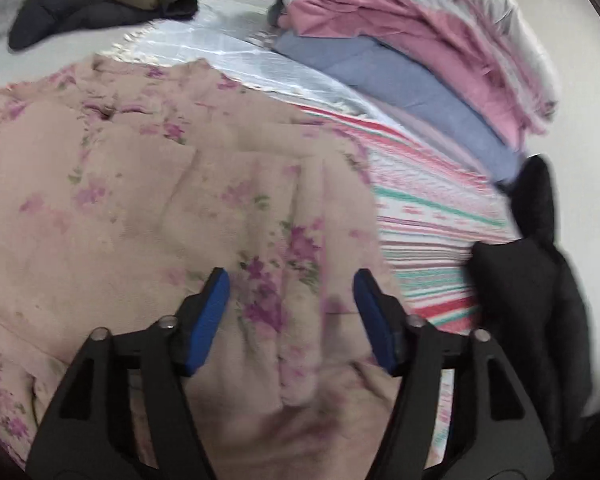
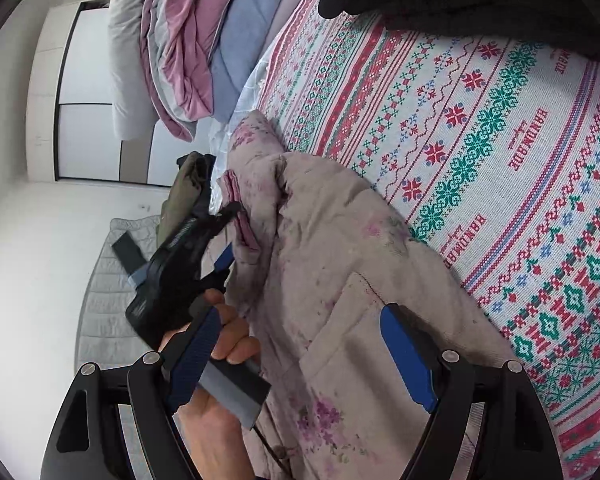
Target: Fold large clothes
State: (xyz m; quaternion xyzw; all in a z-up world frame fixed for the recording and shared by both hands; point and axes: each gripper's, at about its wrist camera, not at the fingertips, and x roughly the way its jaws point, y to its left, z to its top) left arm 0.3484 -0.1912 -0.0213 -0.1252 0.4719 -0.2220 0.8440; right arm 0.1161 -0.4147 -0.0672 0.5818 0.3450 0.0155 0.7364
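Observation:
A large pale pink quilted garment with purple flowers [image 1: 148, 200] lies spread on the bed. My left gripper [image 1: 292, 280] is open just above its lower part, blue pads wide apart with nothing between them. In the right wrist view the same garment [image 2: 340, 280] lies on the patterned bedspread [image 2: 500, 140]. My right gripper [image 2: 300, 320] is open over a pocket area of it. The left gripper [image 2: 172, 264] shows there too, held in a hand [image 2: 216, 412] at the garment's left edge.
A stack of folded pink, blue and grey quilts [image 1: 400, 40] lies at the far end of the bed. A black garment [image 1: 532, 300] lies at the right. Dark and olive jackets [image 1: 100, 4] lie far left. A white wardrobe [image 2: 88, 92] and a grey floor mat [image 2: 100, 300] are beside the bed.

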